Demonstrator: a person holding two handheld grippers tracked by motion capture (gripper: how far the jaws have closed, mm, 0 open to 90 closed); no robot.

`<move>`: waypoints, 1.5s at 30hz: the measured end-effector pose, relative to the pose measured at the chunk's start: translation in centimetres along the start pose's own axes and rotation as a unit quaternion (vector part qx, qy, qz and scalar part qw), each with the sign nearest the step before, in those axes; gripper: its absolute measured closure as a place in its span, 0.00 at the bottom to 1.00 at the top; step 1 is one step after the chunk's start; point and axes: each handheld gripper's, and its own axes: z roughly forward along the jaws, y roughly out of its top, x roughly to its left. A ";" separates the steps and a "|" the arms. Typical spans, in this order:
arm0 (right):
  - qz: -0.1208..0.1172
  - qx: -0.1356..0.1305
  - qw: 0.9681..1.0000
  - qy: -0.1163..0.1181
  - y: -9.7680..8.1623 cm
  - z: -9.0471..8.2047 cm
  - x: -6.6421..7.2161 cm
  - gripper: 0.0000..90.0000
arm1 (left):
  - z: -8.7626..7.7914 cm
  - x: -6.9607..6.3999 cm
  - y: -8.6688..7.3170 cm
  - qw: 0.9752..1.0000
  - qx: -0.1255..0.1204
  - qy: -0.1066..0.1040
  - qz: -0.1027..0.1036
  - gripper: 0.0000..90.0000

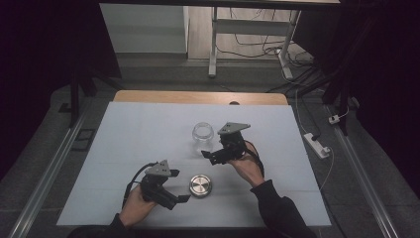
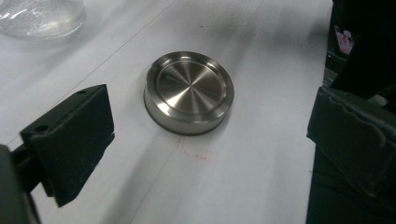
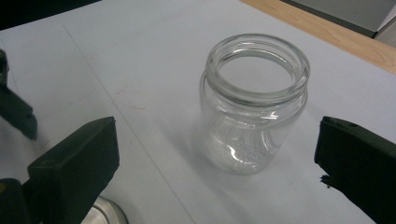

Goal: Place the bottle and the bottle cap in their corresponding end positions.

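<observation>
A clear glass jar [image 1: 202,137] [image 3: 254,105] stands upright and lidless near the middle of the white table. A round metal lid [image 1: 200,186] [image 2: 188,92] lies flat closer to the front. My left gripper [image 1: 184,198] [image 2: 210,144] is open, just short of the lid, which lies ahead of its spread jaws. My right gripper [image 1: 209,157] [image 3: 219,163] is open too, a little in front of the jar, which stands ahead of its jaws, untouched. The jar's base [image 2: 39,16] shows at the top left of the left gripper view.
The white table cover [image 1: 148,129] ends at a wooden edge [image 1: 198,97] at the back. Beyond it are a desk frame [image 1: 215,44] and cables on the floor. A power strip [image 1: 317,144] lies on the floor to the right.
</observation>
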 end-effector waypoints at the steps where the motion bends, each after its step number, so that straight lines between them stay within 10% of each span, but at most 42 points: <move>1: 0.000 0.000 1.000 0.000 -0.1 -0.1 0.1 0.00 | -0.2 0.0 -0.1 1.000 0.000 0.000 -0.002 0.00; 45: -0.001 -0.002 0.999 0.035 -3.0 -3.7 3.8 0.00 | -7.3 0.5 -4.9 0.997 -0.038 0.048 -0.054 0.00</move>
